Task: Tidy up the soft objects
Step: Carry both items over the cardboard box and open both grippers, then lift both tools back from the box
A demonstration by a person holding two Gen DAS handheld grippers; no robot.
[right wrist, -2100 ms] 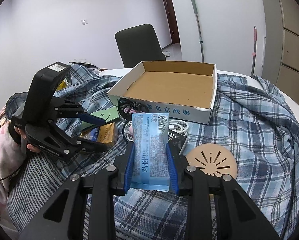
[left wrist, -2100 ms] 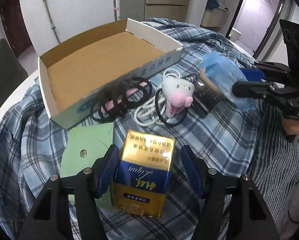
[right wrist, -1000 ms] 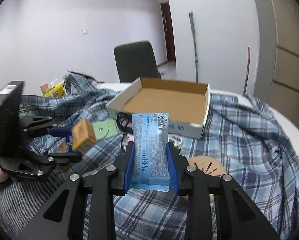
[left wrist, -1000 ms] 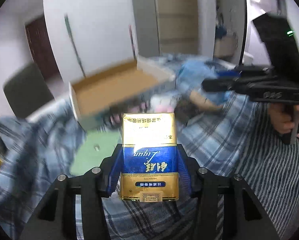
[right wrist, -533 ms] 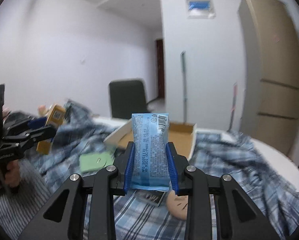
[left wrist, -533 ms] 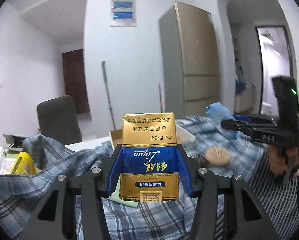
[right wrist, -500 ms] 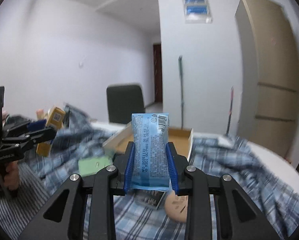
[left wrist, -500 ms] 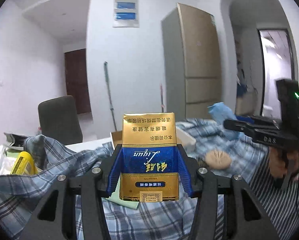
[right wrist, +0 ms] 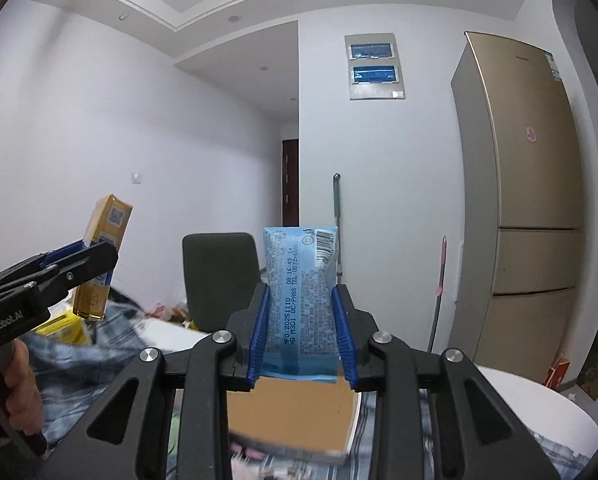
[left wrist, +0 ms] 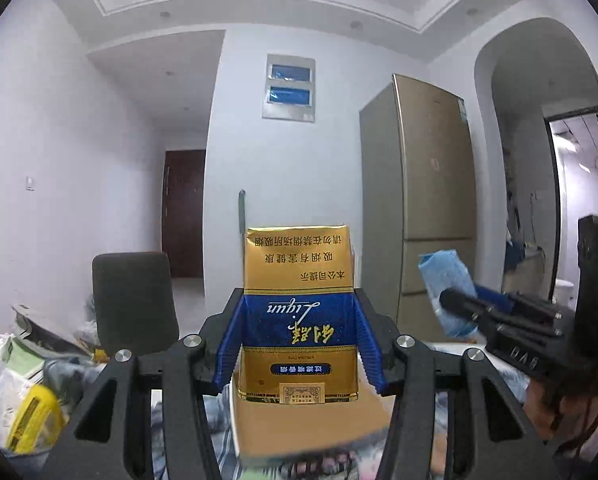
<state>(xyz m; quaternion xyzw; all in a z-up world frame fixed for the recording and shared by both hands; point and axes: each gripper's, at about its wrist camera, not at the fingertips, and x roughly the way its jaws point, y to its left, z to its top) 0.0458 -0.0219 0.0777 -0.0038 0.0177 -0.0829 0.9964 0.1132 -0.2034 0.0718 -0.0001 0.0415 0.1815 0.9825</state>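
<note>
Holding level, the left gripper (left wrist: 299, 336) is clenched on a gold-and-blue pack (left wrist: 299, 312), blue pads pressed against both of its long sides, print upside down in the left wrist view. The right gripper (right wrist: 302, 330) is clenched on a light-blue sachet (right wrist: 301, 300) standing upright between its pads, barcode at the top. Both items are up in the air, above the table rather than on it.

Under the sachet lies the cardboard box (right wrist: 291, 416), open and brown inside, partly hidden by the jaws. It rests on a blue plaid cloth (right wrist: 79, 364) covering the white round table (right wrist: 539, 408); the cloth is blurred. A yellow package (left wrist: 31, 420) lies toward the table's left edge. A dark chair (right wrist: 219, 272) stands behind the far edge and a gold fridge (right wrist: 523, 200) by the wall.
</note>
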